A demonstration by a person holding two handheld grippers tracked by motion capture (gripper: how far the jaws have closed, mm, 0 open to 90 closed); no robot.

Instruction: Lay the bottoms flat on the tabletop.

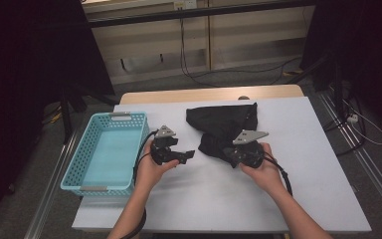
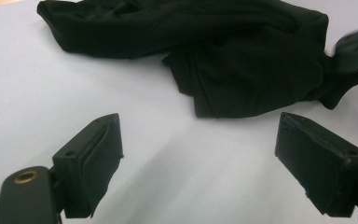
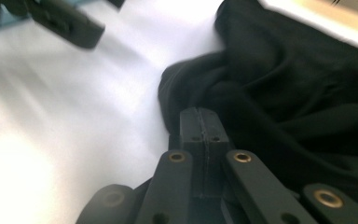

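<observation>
- Black cloth (image 1: 222, 127) lies crumpled at the surface's (image 1: 308, 169) centre, toward 12 o'clock.
- Right gripper (image 3: 199, 122), jaws pressed together, touches the cloth's near edge.
- Left gripper (image 2: 198, 158) hovers spread at 9 o'clock of it.

On the table (image 1: 298, 199), the basket (image 1: 104, 152) sits at the left edge. The cloth (image 1: 224, 124) lies right of it, toward the far side. The left gripper (image 1: 186, 155) is between them; the right gripper (image 1: 231, 155) meets the cloth's near edge.

Dim room edges, bright table (image 1: 288, 199) glare; right gripper view blurred, near parts soft.
</observation>
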